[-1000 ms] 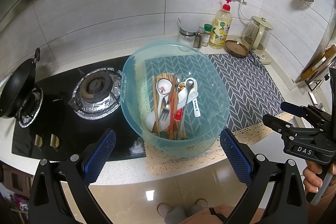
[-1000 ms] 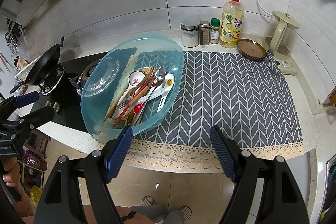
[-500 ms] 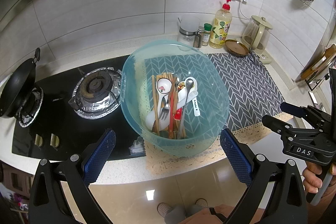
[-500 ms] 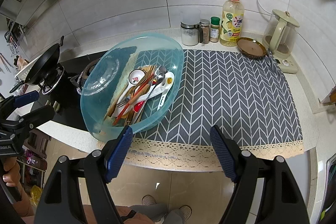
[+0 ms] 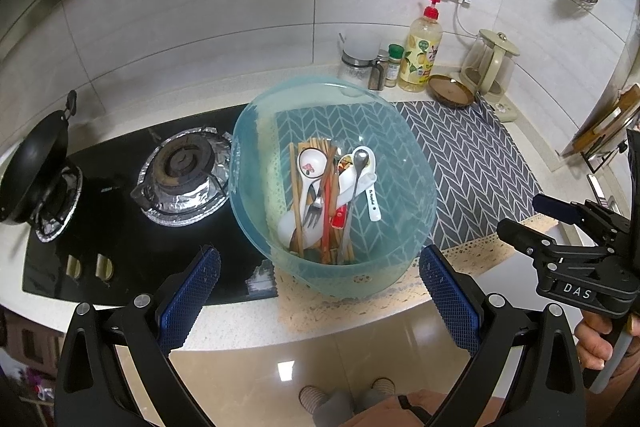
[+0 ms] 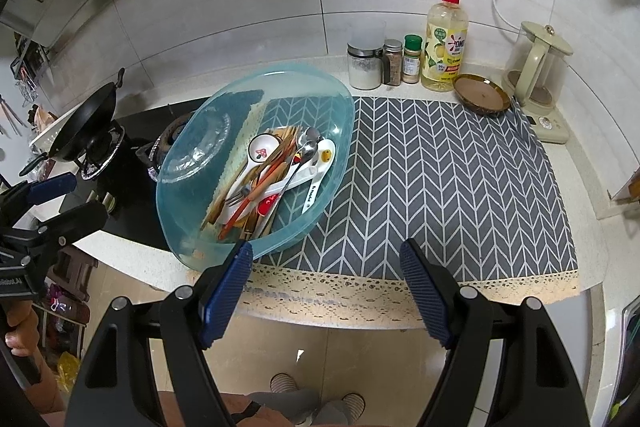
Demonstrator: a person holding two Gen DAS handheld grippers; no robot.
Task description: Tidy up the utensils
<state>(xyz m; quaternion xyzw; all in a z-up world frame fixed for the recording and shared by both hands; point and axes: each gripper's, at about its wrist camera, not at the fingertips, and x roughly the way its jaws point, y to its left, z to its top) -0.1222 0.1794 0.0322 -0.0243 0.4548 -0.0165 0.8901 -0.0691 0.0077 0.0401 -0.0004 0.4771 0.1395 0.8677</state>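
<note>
A clear blue plastic basin (image 5: 408, 163) (image 6: 192, 155) sits on the left part of a grey chevron mat (image 6: 448, 179) at the counter's front. Inside lies a pile of utensils: white ceramic spoons (image 5: 308, 163) (image 6: 262, 149), a metal spoon (image 5: 360, 159), a fork (image 5: 314, 211), wooden chopsticks (image 5: 296, 195) and a red-handled piece (image 5: 339, 219). My left gripper (image 5: 316, 291) is open and empty, held in front of the basin. My right gripper (image 6: 326, 287) is open and empty, held in front of the counter edge to the basin's right.
A black gas hob (image 5: 120, 195) with a foil-ringed burner (image 5: 184, 175) and a black wok (image 5: 36, 163) lies left of the basin. Jars (image 6: 364, 67), a soap bottle (image 6: 446, 39), a brown dish (image 6: 482, 95) and a glass kettle (image 6: 538, 71) stand along the back wall.
</note>
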